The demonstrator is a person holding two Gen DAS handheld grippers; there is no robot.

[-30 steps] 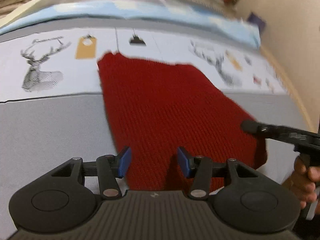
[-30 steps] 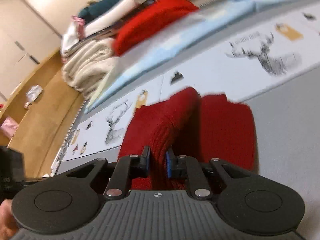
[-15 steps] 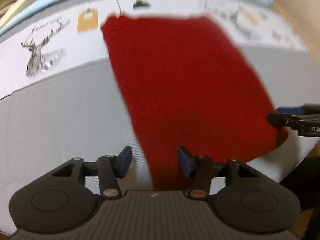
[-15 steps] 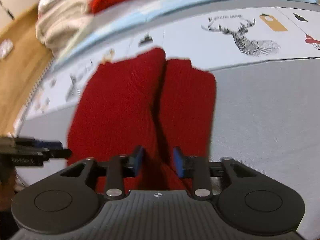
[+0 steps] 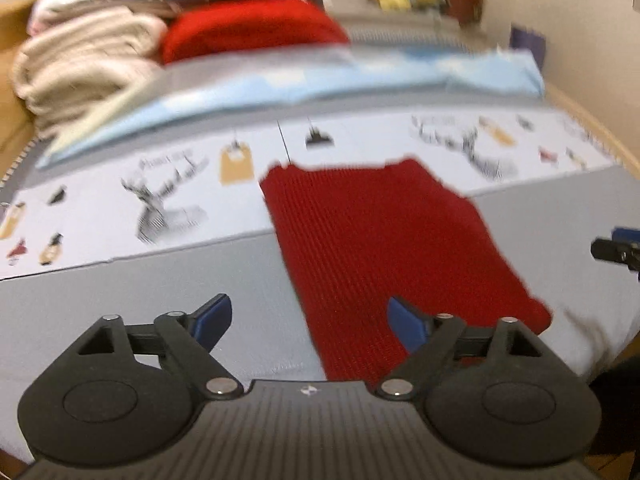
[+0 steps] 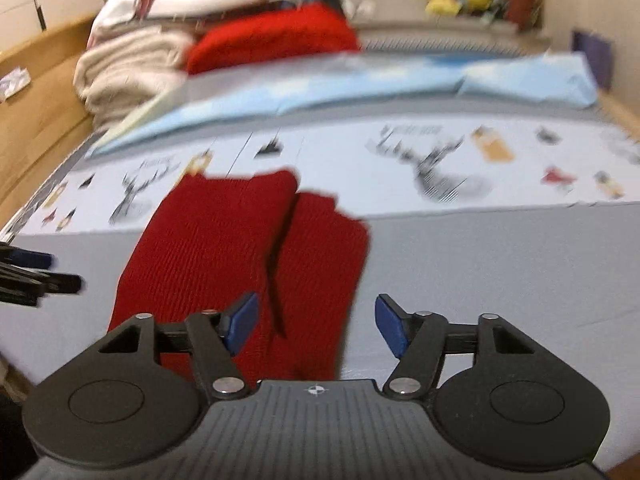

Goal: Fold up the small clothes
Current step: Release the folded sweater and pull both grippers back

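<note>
A red knitted garment lies folded flat on the grey bed cover; in the right wrist view a lengthwise fold line runs down it. My left gripper is open and empty, raised above the garment's near left edge. My right gripper is open and empty above the garment's near right edge. The right gripper's tip shows at the right edge of the left wrist view, and the left gripper's tip shows at the left edge of the right wrist view.
A white sheet with deer prints lies beyond the garment. A light blue pillow lies behind it. Folded cream towels and a red knit pile stack at the back left. A wooden bed frame runs along the left.
Both grippers have opened wider and pulled back and up from the garment. The right gripper was closed on the cloth a second ago and has let it go; the garment now lies flat.
</note>
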